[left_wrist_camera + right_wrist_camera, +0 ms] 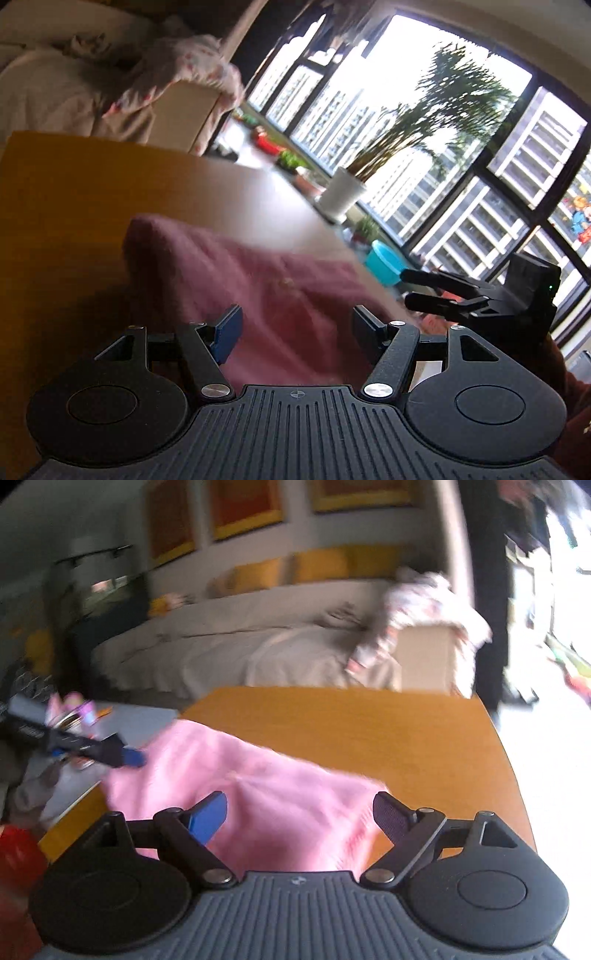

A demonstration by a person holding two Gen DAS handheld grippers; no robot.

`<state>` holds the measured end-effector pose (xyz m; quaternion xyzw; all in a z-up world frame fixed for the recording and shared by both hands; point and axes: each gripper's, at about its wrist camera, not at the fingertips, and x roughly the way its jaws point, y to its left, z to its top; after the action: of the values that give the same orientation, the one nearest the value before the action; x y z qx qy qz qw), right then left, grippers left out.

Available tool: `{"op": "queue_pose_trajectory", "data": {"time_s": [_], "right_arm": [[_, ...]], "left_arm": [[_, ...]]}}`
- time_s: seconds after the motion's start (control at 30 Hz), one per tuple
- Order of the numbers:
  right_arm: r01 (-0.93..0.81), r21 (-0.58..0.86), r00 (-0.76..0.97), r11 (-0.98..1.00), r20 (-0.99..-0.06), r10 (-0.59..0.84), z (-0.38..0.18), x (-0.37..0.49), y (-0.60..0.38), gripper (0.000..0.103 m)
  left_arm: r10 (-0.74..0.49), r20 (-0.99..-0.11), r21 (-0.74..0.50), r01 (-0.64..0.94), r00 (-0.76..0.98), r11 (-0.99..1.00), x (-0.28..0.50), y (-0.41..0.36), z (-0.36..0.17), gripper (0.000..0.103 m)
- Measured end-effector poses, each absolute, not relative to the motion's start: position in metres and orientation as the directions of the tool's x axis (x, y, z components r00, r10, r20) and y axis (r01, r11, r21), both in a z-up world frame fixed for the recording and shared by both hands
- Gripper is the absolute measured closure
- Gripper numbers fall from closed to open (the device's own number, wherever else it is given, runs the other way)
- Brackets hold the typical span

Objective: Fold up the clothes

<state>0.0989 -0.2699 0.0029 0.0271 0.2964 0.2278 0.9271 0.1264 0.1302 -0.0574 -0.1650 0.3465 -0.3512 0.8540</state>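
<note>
— Where did the pink garment [266, 797] lie?

— On the orange worktop [406, 738], bunched toward its near left corner, one edge hanging past the worktop's left side. In the left wrist view the same cloth looked a darker rose, because the bright window [424, 122] stood behind it.

— And the right claw [300, 814]?

— Spread wide, its blue pad on one side and its dark ribbed pad on the other, with the cloth showing between them. The fingers were not pinching any fabric. Whether the tips touched the cloth below I could not tell — the picture was blurred.

— The left claw [295, 323]?

— Also wide apart, over the near part of the garment, nothing caught between its fingers. From the right wrist view it entered at the left, its blue tip at the cloth's far left edge.

— Anything else around?

— A sofa [221, 653] under a pale cover behind the worktop, and a floral garment [424, 616] draped over its armrest. By the window stood a white plant pot [341, 194] with a tall palm-like plant, and a turquoise bowl [386, 264] beyond the worktop's far edge. A grey board [140, 720] with small blurred items lay left of the worktop.
</note>
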Motion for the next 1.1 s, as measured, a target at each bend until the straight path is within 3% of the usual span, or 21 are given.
{"op": "queue_pose_trajectory", "data": {"time_s": [0.03,0.1,0.13,0.23,0.3,0.43,0.6,0.73,0.8,0.87,0.97,1.07,1.1], "right_arm": [[-0.384,0.224,0.707,0.896,-0.553,0.442,-0.008,0.1,-0.273,0.019],[-0.381,0.298,0.653,0.875,-0.584,0.483,-0.029,0.104,-0.272,0.054],[-0.391,0.31,0.635,0.867,-0.59,0.498,-0.035,0.104,-0.27,0.079],[-0.413,0.253,0.669,0.875,-0.568,0.479,-0.027,0.111,-0.269,0.087],[-0.418,0.215,0.696,0.883,-0.549,0.463,-0.017,0.117,-0.273,0.087],[-0.404,0.208,0.653,0.891,-0.617,0.44,-0.039,0.124,-0.279,0.087],[-0.378,0.26,0.667,0.888,-0.588,0.456,-0.046,0.118,-0.289,0.076],[-0.38,0.19,0.721,0.905,-0.551,0.419,-0.022,0.117,-0.285,0.027],[-0.41,0.177,0.742,0.895,-0.506,0.44,-0.008,0.121,-0.279,0.019],[-0.44,0.183,0.754,0.879,-0.457,0.472,-0.003,0.125,-0.271,0.0],[-0.505,0.228,0.717,0.832,-0.425,0.552,-0.011,0.133,-0.255,0.0],[-0.496,0.284,0.643,0.821,-0.515,0.566,-0.041,0.15,-0.245,0.0],[-0.464,0.298,0.627,0.834,-0.555,0.547,-0.053,0.157,-0.245,0.0]], "left_arm": [[-0.707,-0.484,-0.522,0.478,0.516,0.706,0.126,0.132,-0.06,0.034],[-0.703,-0.493,-0.531,0.462,0.513,0.71,0.128,0.137,-0.066,0.034],[-0.703,-0.496,-0.539,0.453,0.51,0.71,0.128,0.14,-0.069,0.034],[-0.693,-0.514,-0.532,0.445,0.506,0.72,0.128,0.139,-0.078,0.035],[-0.685,-0.526,-0.527,0.44,0.503,0.727,0.128,0.139,-0.084,0.038],[-0.669,-0.549,-0.51,0.433,0.501,0.743,0.129,0.137,-0.094,0.05],[-0.644,-0.571,-0.481,0.429,0.509,0.765,0.127,0.139,-0.077,0.047],[-0.69,-0.468,-0.474,0.501,0.553,0.724,0.12,0.136,-0.034,0.034],[-0.711,-0.415,-0.465,0.539,0.567,0.702,0.126,0.126,-0.02,0.032],[-0.718,-0.393,-0.465,0.55,0.574,0.694,0.137,0.116,-0.016,0.029],[-0.706,-0.438,-0.509,0.494,0.557,0.705,0.165,0.107,-0.04,0.027],[-0.67,-0.519,-0.533,0.413,0.53,0.739,0.189,0.112,-0.075,0.029],[-0.669,-0.527,-0.55,0.39,0.523,0.738,0.197,0.117,-0.085,0.034]]}}
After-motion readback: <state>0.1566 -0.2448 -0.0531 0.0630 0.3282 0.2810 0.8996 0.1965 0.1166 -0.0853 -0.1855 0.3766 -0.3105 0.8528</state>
